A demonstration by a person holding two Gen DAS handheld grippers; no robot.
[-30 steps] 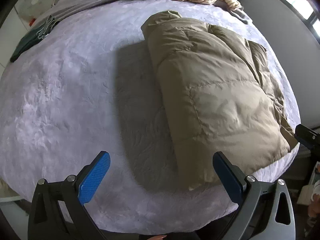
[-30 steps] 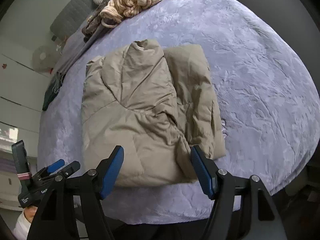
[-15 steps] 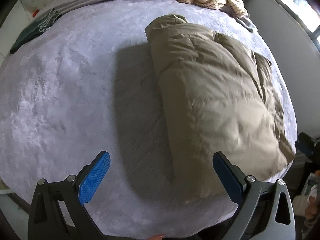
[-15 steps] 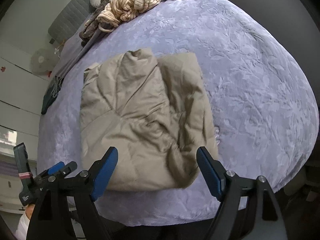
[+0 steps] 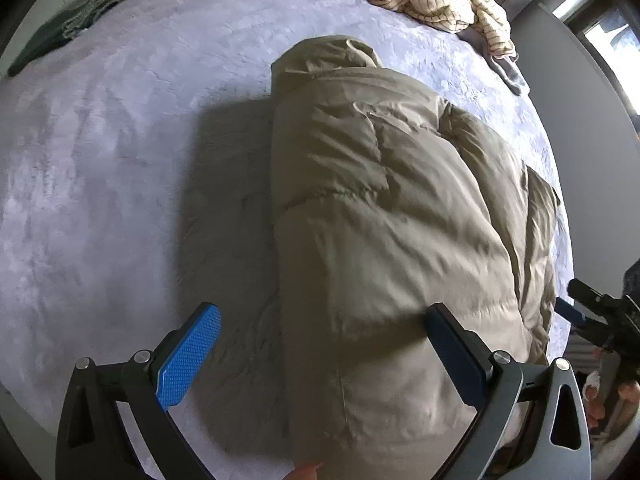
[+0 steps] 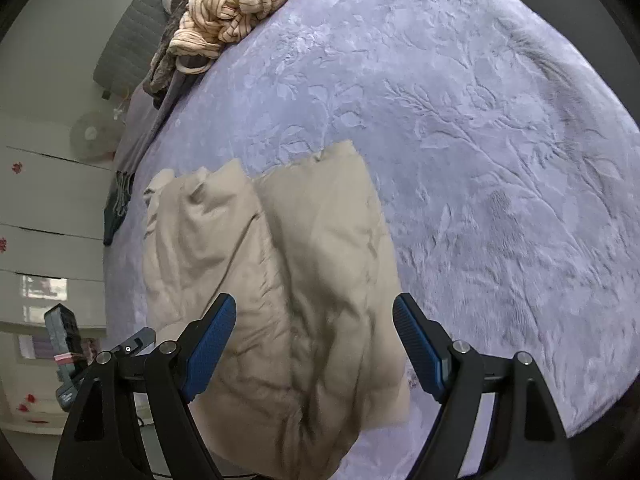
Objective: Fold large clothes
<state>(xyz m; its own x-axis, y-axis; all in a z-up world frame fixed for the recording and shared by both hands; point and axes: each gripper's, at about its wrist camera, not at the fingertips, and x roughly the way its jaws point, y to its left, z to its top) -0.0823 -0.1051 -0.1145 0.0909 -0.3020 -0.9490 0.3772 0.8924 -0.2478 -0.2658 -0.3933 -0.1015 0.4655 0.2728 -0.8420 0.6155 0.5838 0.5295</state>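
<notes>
Both grippers have dropped closer to the folded khaki puffer jacket [image 5: 400, 216] since the earlier frames, so it fills more of each view. It lies on the lilac bedspread [image 6: 480, 128], near the bed's front edge. The left gripper [image 5: 324, 360] hangs with jaws wide open, straddling the jacket's near left edge without pressing it. The right gripper [image 6: 314, 344], its jaws just widened, stands open over the jacket's near right corner. A striped garment heap [image 6: 236, 4] sits at the far end.
</notes>
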